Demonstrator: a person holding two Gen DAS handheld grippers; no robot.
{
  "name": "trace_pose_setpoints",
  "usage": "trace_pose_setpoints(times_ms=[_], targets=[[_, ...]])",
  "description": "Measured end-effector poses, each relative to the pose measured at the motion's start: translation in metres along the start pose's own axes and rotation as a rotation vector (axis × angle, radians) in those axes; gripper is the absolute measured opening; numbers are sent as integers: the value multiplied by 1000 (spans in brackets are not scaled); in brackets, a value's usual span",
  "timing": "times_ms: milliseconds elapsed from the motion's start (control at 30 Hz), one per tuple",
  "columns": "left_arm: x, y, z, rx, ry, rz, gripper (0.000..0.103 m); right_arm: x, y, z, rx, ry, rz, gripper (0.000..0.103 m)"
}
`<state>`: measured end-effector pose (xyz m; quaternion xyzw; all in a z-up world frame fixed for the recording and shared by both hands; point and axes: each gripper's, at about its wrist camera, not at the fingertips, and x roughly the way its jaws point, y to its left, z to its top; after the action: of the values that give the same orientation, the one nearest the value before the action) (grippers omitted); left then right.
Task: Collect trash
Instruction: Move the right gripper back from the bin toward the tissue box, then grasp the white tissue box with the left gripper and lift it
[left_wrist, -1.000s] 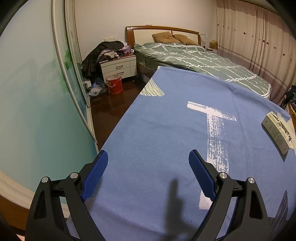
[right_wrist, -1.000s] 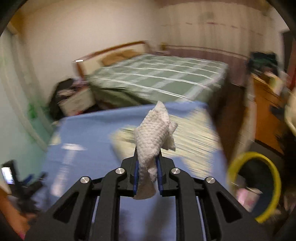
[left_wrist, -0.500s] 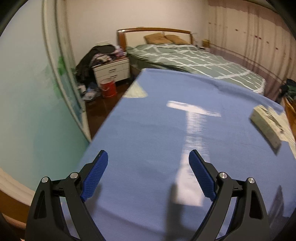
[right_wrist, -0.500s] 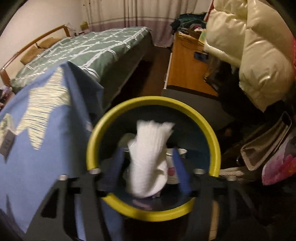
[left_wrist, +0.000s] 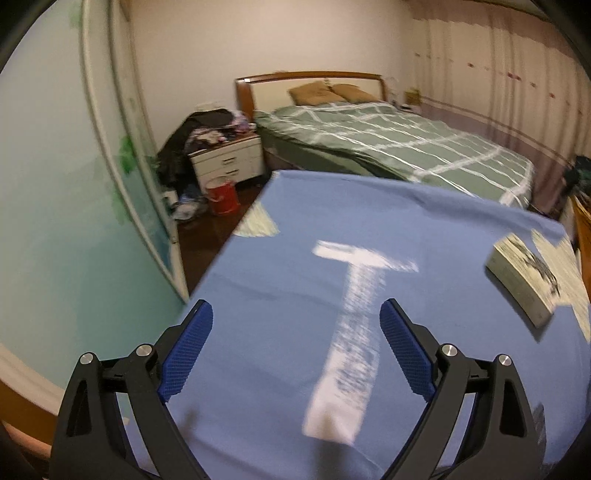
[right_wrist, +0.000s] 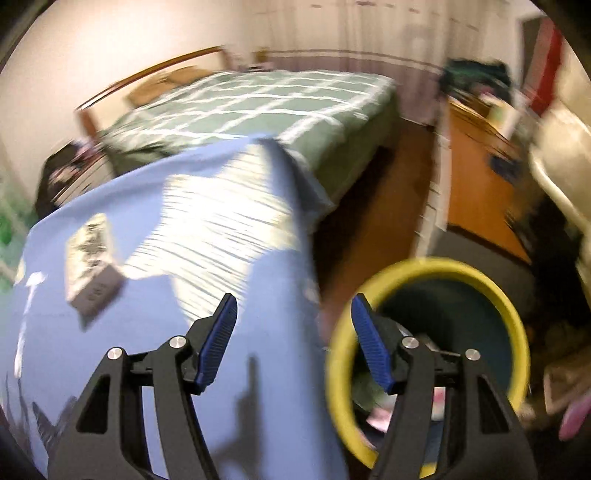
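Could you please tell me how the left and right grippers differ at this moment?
The left gripper hangs over the middle of the blue sheet; the right gripper straddles the sheet's edge and the yellow-rimmed bin. The right view is more blurred than the left. Both have jaws open and empty.

We're in a bedroom, white wall (left_wrist: 207, 48) at the back, dark wood floor (left_wrist: 207, 236) below. A bed (left_wrist: 388, 144) with a wooden headboard (left_wrist: 310, 75) carries a green checked cover and two brown pillows (left_wrist: 328, 92). Beside it stands a white nightstand (left_wrist: 229, 162) heaped with clothes, a red bucket (left_wrist: 221, 194) at its foot. Pale curtains (left_wrist: 498, 74) run along the right; a wooden desk (right_wrist: 476, 155) sits over there, blurred.
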<state>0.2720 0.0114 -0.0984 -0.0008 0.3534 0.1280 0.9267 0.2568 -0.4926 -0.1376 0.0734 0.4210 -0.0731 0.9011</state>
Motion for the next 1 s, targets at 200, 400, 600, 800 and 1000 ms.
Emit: trace_pose_setpoints(times_ms=[200,400,600,800,1000], targets=[[-2,6,4,-9,-5,10,91,32,58,26,-162,7,39,61],[3,3,2,-10,5,-5,91,47,102,37,-232,32,37,61],[6,3,3,-12,4,-15,91,43,132,27,-317,12,103,61],[6,2,5,-11,5,-17,91,7,167,0,-449,-16,239,61],[5,-29,14,88,12,-121,92,3,111,-2,-134,30,136,66]])
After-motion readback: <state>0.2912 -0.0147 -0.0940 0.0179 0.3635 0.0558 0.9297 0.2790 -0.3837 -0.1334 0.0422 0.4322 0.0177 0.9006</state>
